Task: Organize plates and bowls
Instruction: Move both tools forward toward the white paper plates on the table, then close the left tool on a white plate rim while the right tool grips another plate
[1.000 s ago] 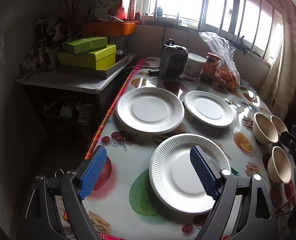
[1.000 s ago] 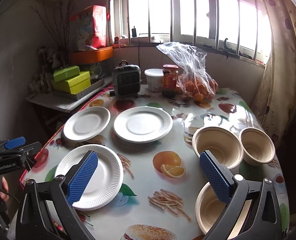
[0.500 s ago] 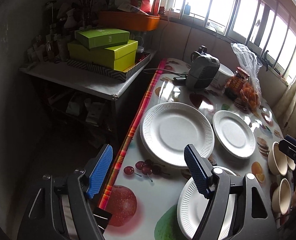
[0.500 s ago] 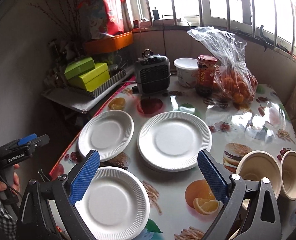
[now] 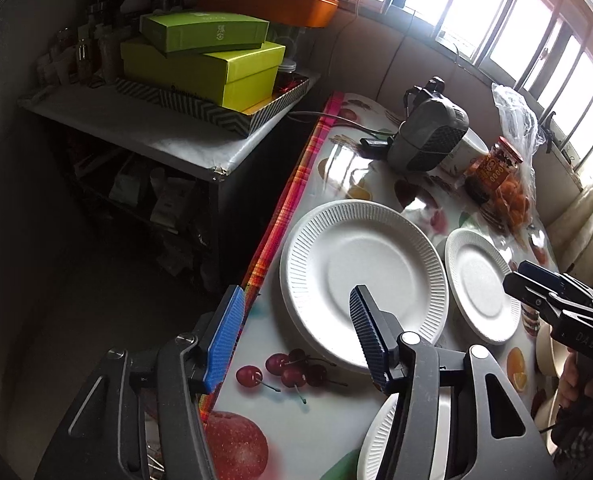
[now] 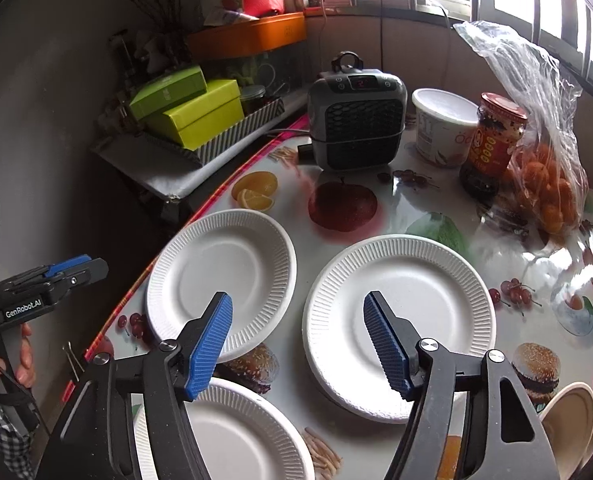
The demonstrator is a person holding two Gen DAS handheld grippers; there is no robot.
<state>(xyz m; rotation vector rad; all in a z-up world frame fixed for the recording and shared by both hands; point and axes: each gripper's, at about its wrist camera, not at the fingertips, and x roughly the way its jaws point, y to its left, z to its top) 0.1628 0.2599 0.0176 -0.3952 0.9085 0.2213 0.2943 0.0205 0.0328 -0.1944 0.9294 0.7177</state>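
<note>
— Where are the plates sitting relative to your claws?

— I'm holding the left gripper (image 5: 294, 338) over the table's left edge; its jaws have just been closing, yet they are standing apart with nothing between them. The far-left plate (image 5: 362, 276) is lying under the right-hand finger, while the other finger is hanging past the striped cloth border (image 5: 292, 184). My right gripper (image 6: 298, 344) has also just been narrowing and is gaping, empty, astride the gap between that same plate (image 6: 220, 276) and the middle plate (image 6: 400, 312). The near plate (image 6: 232, 436) is lying partly under its left finger.

— And the bowls?

— I'm seeing two bowls (image 6: 572, 416) at the lower right corner of the right view, well apart from both claws, partly cut off by the frame.

— What are they made of?

— The plates are looking like white paper or pulp: round, matte, flat centres, finely ribbed rims. The bowls are beige, smooth and deep. The tablecloth (image 6: 416, 208) is glossy, printed with fruit and burgers, and it is reflecting the window. The finger pads (image 6: 210, 344) are blue and ridged
</note>
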